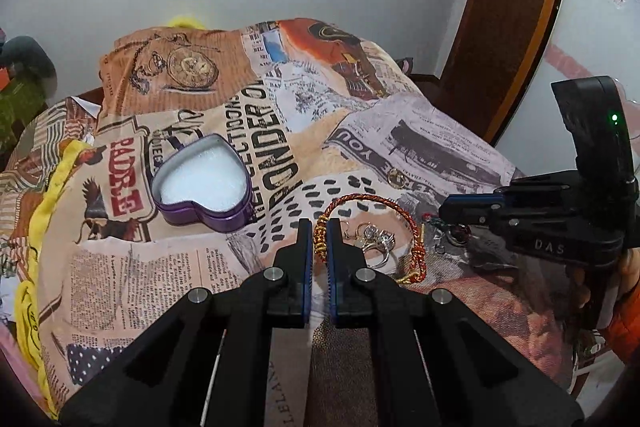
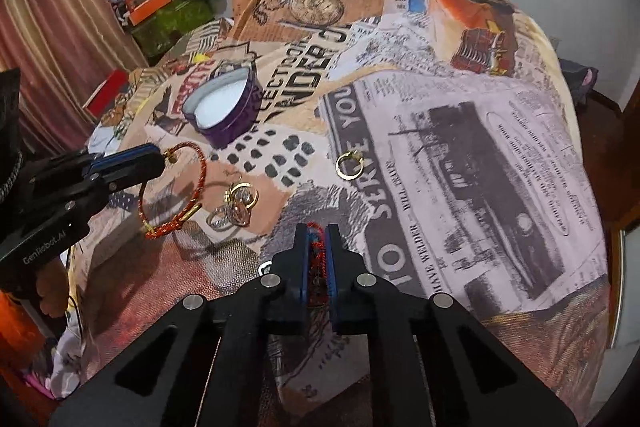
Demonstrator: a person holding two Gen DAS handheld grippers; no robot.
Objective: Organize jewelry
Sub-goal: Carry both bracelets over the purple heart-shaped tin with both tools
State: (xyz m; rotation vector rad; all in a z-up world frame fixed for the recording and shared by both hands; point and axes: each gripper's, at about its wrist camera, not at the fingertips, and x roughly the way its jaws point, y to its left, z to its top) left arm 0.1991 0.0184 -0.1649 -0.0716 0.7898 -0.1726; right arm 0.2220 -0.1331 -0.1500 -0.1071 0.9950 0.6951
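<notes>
My left gripper (image 1: 319,229) is shut on the red-and-gold braided bracelet (image 1: 372,201), pinching its gold-beaded end; the same bracelet (image 2: 200,171) hangs from it in the right wrist view, partly lifted. My right gripper (image 2: 317,231) is shut on a small red-and-green threaded piece (image 2: 318,247). It also shows in the left wrist view (image 1: 444,213). Two jewelled rings (image 2: 236,207) lie between the grippers, and a gold ring (image 2: 349,165) lies farther right. An open purple heart-shaped tin (image 1: 204,183) with white padding sits to the left, beyond the left gripper.
Everything lies on a bed covered with a newspaper-print blanket (image 2: 460,147). A yellow cloth (image 1: 44,227) runs along its left edge. Clutter and a curtain (image 2: 52,27) stand at the far left, a wooden door (image 1: 508,27) at the right.
</notes>
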